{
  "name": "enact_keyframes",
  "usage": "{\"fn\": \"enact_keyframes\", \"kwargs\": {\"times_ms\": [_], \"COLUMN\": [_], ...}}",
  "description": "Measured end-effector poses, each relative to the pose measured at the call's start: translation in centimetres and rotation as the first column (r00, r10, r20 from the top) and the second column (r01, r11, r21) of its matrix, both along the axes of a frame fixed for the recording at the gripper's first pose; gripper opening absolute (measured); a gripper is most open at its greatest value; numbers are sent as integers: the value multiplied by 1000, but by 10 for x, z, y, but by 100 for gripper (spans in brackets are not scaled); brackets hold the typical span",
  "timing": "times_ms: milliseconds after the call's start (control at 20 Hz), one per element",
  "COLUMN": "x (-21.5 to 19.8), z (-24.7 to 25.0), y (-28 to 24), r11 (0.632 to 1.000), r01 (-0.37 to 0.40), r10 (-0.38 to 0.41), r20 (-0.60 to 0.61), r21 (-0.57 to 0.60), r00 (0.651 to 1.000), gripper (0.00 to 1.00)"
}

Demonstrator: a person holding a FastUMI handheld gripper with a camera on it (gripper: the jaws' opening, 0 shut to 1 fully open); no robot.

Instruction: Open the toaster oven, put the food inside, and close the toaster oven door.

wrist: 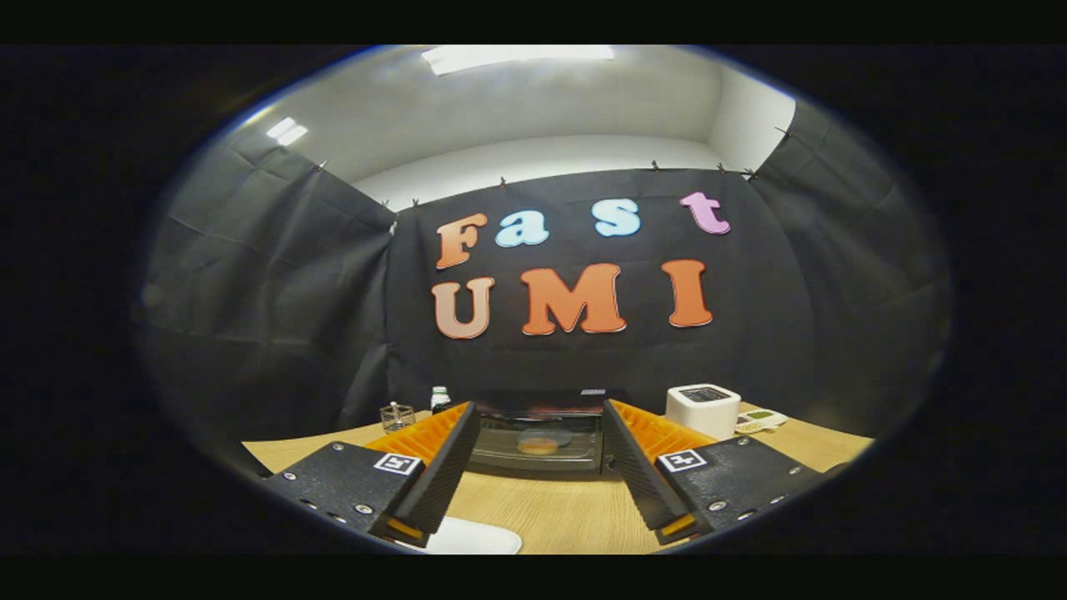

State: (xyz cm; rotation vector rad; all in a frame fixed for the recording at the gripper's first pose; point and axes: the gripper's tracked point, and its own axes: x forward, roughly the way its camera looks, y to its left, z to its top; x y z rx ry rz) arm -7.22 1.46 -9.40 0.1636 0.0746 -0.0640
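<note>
1. The toaster oven [538, 437] sits on the wooden table [567, 508] beyond the fingers, framed in the gap between them, against the black cloth wall. Its glass door looks shut.
2. Behind the glass lies a round, pale-orange piece of food [538, 446], apparently on a rack or plate; what kind, I cannot tell.
3. The oven looks heavy and stiff; the door is probably hinged low, so any hold belongs on its upper edge or handle. The glass is smooth and likely slippery.
4. The gripper [540, 467] hangs back, fingers wide open, holding nothing.
5. Nearby: a white box-shaped appliance [703, 408], a small bottle [439, 398], a clear cup [398, 415], a white flat object [471, 537].
</note>
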Motion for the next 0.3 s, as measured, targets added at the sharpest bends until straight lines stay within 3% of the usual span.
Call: {"fn": "enact_keyframes", "kwargs": {"times_ms": [300], "x": [4], "z": [5], "y": [-1], "r11": [999], "r01": [2], "r10": [-2], "r20": [9], "r21": [32], "r00": [1000], "gripper": [88]}}
